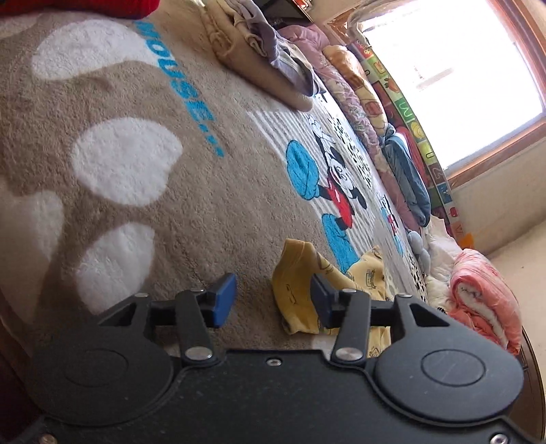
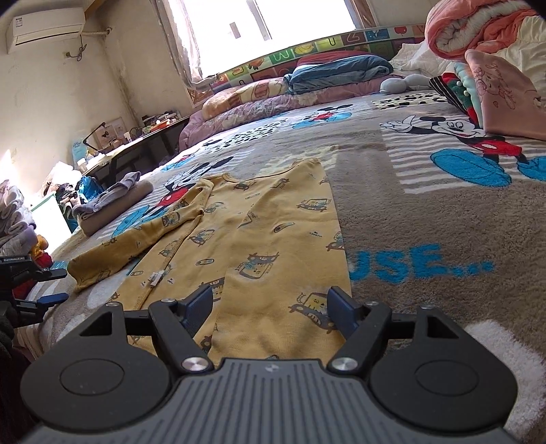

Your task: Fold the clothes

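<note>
A yellow printed long-sleeve top (image 2: pixel 266 218) lies flat on the Mickey Mouse blanket (image 2: pixel 426 211), its left sleeve (image 2: pixel 136 239) stretched out to the side. My right gripper (image 2: pixel 271 304) hangs open over the near hem, and the cloth under it lies flat and ungripped. At the far left of the right wrist view my left gripper (image 2: pixel 53 285) is beside the sleeve cuff, fingers apart. In the left wrist view the left gripper (image 1: pixel 273 300) is open; the yellow cloth (image 1: pixel 300 273) lies by its right finger (image 1: pixel 319 297) with no pad pressing on it.
A folded beige stack with a lilac cloth on top (image 2: pixel 112 201) sits left of the top. A rolled pink quilt (image 2: pixel 477 27) and a pink garment (image 2: pixel 505 99) lie at the far right. Folded bedding (image 2: pixel 341 68) lines the window side. A cluttered low table (image 2: pixel 136 136) stands beyond the bed.
</note>
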Action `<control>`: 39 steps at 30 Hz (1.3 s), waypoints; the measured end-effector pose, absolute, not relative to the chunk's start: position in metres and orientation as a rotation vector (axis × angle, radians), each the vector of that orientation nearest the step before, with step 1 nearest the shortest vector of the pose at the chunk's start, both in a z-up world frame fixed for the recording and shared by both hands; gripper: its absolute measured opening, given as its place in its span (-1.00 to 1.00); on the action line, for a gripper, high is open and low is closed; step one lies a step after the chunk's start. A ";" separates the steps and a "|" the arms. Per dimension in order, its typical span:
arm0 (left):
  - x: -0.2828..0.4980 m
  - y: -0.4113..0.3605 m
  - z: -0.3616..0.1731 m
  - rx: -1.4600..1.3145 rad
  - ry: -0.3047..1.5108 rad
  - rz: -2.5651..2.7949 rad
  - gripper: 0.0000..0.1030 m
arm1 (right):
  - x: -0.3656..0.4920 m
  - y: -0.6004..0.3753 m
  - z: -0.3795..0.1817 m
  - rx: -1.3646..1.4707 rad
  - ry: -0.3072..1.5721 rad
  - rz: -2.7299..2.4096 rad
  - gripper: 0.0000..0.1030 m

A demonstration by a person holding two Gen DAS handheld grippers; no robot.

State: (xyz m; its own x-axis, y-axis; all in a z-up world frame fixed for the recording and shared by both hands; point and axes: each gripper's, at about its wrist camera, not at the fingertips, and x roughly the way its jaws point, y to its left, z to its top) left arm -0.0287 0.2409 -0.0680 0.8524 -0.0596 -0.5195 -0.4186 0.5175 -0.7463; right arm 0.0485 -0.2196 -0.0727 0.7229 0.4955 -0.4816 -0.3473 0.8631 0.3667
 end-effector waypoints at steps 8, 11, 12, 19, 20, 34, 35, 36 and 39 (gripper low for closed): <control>-0.013 0.227 -0.073 -0.968 0.508 0.205 -0.08 | 0.050 -0.214 -0.074 0.241 0.615 0.477 0.54; -0.004 0.221 -0.076 -0.950 0.486 0.207 -0.08 | 0.049 -0.214 -0.074 0.236 0.617 0.477 0.54; -0.002 0.219 -0.076 -0.938 0.481 0.210 -0.11 | 0.049 -0.214 -0.074 0.235 0.618 0.477 0.54; 0.008 0.214 -0.055 -0.932 0.429 0.125 -0.84 | 0.049 -0.213 -0.076 0.217 0.623 0.476 0.55; 0.010 0.214 -0.045 -0.914 0.411 0.109 -0.84 | 0.049 -0.212 -0.077 0.214 0.623 0.477 0.55; 0.066 0.258 0.079 -0.789 0.301 0.058 -0.86 | 0.053 -0.212 -0.079 0.208 0.622 0.491 0.65; 0.072 0.261 0.082 -0.784 0.310 0.063 -0.86 | 0.053 -0.212 -0.079 0.208 0.622 0.491 0.65; 0.077 0.264 0.085 -0.779 0.321 0.068 -0.87 | 0.053 -0.212 -0.080 0.208 0.622 0.491 0.65; 0.095 0.270 0.091 -0.755 0.358 0.077 -0.87 | 0.053 -0.211 -0.080 0.207 0.622 0.493 0.66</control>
State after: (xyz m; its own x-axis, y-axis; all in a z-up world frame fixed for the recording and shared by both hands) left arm 0.0946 0.2699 0.0910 0.9368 -0.0595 -0.3448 -0.1954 0.7284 -0.6567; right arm 0.0534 -0.2114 -0.0803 0.7021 0.5008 -0.5061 -0.3791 0.8647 0.3296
